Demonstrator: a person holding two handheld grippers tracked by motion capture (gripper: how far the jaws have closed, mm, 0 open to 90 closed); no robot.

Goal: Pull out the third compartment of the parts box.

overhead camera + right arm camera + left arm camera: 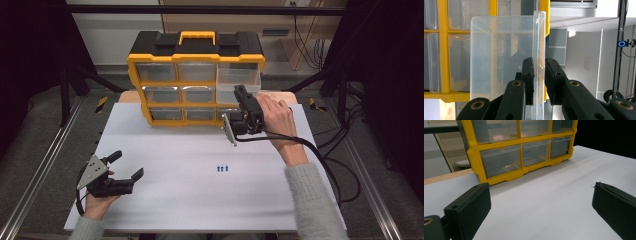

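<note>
A yellow and black organizer (pixel 195 62) with clear drawers stands at the far side of the white board (pixel 200 200). Its top right drawer (pixel 239 77) is pulled partly out. My right gripper (pixel 241 92) is shut on that drawer's front wall; in the right gripper view the clear drawer (pixel 501 55) wall sits pinched between the right gripper (pixel 539 62) pads. My left gripper (pixel 128 164) rests open near the board's front left corner, holding nothing. In the left gripper view the left gripper (pixel 540 192) faces the organizer (pixel 499 145) across bare board.
Three small blue pieces (pixel 222 168) lie on the board right of centre, between the two hands. Cables (pixel 345 170) trail off the board's right edge. Metal rails and dark frame posts flank the table.
</note>
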